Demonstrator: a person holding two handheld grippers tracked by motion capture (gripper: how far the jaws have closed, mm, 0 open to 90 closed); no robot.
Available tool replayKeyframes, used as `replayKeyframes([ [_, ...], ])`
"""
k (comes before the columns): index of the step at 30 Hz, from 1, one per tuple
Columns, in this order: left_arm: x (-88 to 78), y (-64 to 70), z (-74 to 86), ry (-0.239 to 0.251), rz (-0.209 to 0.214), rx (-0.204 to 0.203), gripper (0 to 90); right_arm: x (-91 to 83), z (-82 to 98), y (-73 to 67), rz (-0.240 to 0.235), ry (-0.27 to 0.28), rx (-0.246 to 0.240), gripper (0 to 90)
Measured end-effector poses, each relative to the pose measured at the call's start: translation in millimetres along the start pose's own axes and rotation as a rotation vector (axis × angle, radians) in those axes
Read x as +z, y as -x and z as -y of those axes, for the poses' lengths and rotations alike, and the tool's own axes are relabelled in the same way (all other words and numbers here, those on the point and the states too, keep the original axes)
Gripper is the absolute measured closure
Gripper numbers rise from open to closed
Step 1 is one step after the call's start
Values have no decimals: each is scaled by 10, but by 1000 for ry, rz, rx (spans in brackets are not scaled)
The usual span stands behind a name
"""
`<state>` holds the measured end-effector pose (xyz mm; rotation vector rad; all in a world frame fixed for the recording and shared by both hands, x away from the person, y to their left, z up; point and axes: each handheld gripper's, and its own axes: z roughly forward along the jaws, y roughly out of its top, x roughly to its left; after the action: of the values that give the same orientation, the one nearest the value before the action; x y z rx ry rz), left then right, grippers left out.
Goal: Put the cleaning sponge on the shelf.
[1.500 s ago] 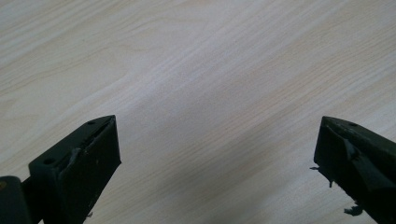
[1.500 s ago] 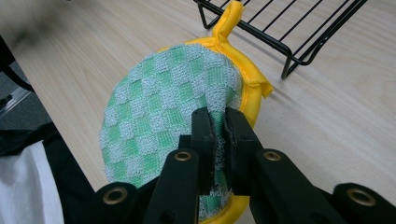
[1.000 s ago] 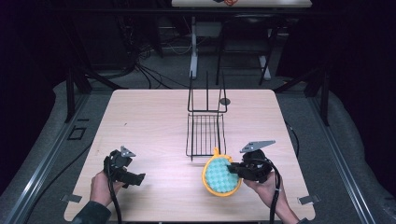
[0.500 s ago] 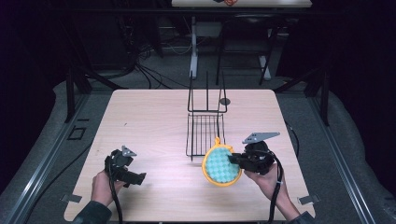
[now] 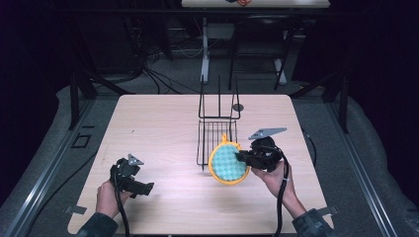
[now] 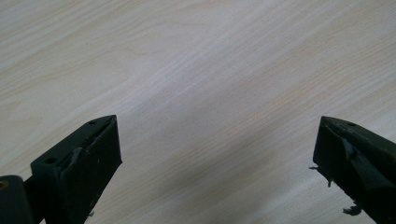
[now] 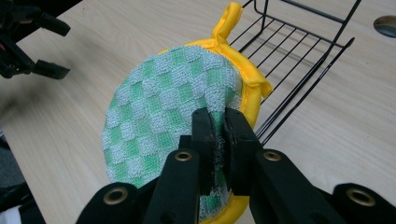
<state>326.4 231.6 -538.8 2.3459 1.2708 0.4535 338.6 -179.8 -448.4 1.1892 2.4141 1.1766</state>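
At about 7 o'clock on the table [image 5: 158, 123], the left gripper [image 5: 144, 188] rests low in the person's hand, jaws spread wide with only bare wood between them. It holds nothing.

Toward 5 o'clock, the right gripper [image 5: 241, 157] has its jaws clamped tight on the edge of the pot holder [image 5: 228, 164], a round green-checked pad with a yellow rim and loop. The pad hangs off the table, tilted, just at the near end of the wire rack [image 5: 216, 138], which stands at the centre.

The pinch sits near the rim on soft terry, so I judge the pad could slide out or fold if swung quickly. Its loop or rim could also snag on the rack's wires and drag the rack.

No brand, label or writing can be read anywhere.
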Motion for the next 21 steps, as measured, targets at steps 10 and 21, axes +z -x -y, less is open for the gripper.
replayKeyframes([
  [10, -5, -6, 3, 4, 0, -1, 10, 167, -134, 61, 17, -3, 3, 844],
  [21, -10, 6, -2, 3, 1, 5, 10, 268, -196, 147, 44, 18, 25, 843],
])
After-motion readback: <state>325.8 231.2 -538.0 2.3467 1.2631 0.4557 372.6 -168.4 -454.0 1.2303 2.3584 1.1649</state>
